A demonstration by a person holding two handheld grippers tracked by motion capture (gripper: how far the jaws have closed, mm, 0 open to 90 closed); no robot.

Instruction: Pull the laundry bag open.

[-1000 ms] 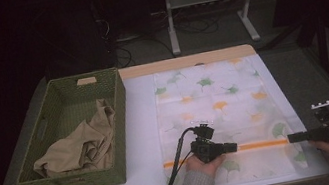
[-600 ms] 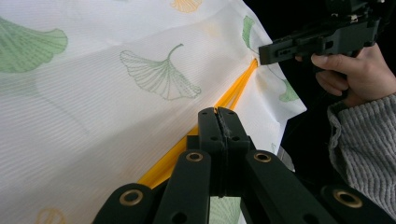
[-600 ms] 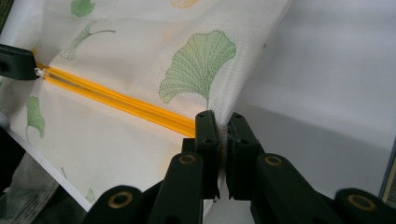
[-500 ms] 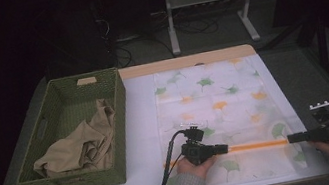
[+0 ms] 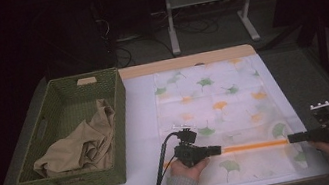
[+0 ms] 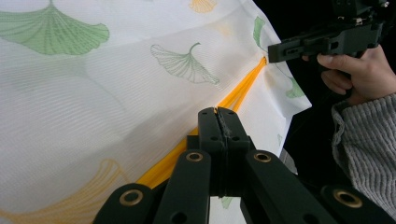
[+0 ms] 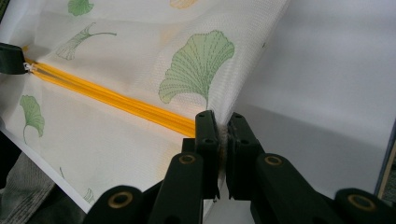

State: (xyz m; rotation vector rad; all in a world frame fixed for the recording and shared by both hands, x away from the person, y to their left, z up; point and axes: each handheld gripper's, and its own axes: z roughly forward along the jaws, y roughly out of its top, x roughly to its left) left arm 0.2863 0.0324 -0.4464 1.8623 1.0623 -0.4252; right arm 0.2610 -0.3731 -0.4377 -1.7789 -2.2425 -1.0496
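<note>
The orange zipper (image 5: 252, 146) runs straight between both clenched grippers — left gripper (image 5: 216, 149) pinching its pull, right gripper (image 5: 292, 139) clamping the laundry bag (image 5: 213, 94) at its far end.

grippers: 2, left gripper (image 5: 216, 149) and right gripper (image 5: 293, 138) | leaf-print bag (image 5: 216, 109): 1, right of basket | basket (image 5: 116, 105): 1 | beige cloth (image 5: 83, 146): 1, inside basket

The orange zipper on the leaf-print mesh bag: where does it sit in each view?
High view: orange zipper, a level line low on the bag, running toward the right hand-held gripper.
Left gripper view: zipper runs diagonally up-right from the jaws.
Right gripper view: zipper runs diagonally up-left.
Shared landmark: green ginkgo leaf print.
</note>
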